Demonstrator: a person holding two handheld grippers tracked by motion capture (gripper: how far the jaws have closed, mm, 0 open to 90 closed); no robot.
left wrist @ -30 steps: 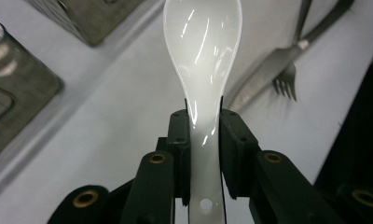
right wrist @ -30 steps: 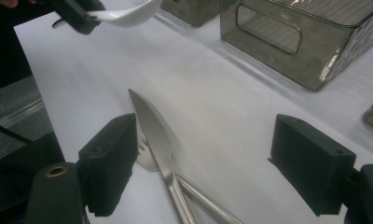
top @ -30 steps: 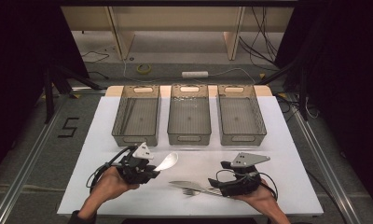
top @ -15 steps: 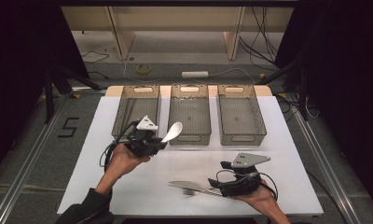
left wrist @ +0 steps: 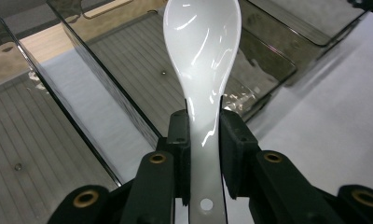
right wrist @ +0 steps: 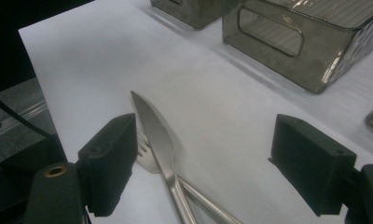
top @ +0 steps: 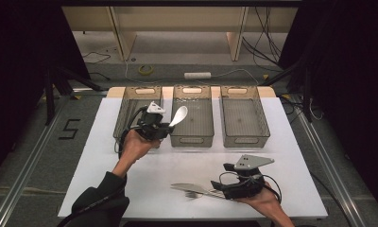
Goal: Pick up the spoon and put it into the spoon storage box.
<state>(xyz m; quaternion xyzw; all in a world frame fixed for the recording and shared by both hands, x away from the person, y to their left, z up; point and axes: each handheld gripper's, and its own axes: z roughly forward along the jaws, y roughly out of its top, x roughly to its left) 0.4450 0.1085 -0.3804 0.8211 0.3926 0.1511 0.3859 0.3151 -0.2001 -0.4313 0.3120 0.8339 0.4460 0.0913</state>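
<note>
Above the bins, left tool (top: 164, 126) clamping white spoon (top: 179, 115), right tool (right wrist: 212, 163) agape over knife (right wrist: 159, 135)

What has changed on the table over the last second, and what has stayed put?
The left gripper, shut on the white spoon, carried it away from the person to the left and middle bins. The right gripper stayed open by the knife and fork.
</note>
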